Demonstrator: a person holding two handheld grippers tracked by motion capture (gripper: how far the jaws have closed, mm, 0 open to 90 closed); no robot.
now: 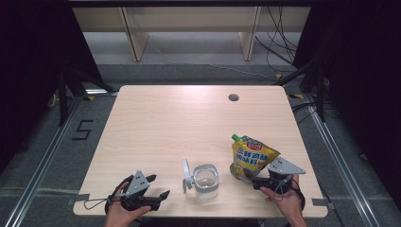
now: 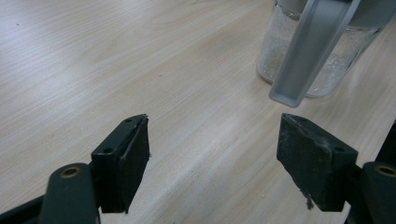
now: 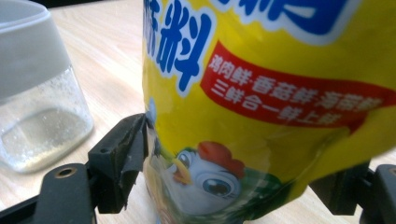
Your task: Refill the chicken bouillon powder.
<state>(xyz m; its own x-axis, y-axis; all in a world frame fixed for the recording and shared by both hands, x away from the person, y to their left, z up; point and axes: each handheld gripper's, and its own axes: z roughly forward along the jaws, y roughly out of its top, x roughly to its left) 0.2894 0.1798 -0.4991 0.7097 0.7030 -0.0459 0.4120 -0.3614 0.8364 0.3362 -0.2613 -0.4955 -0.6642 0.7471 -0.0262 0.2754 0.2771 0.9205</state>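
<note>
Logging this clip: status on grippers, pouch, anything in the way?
Left gripper open, idle. Right gripper around yellow pouch, left pad touching. Open jar beside it, apart. Nothing in between.

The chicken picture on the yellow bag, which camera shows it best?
The right gripper view: the chicken on the yellow bag is close and large there. The high view shows the whole bag, too small to make out the chicken. The left gripper view faces the jar.

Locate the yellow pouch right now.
In the high view, the yellow pouch stands front right on the table, between the right gripper jaws, right of the glass jar.
</note>
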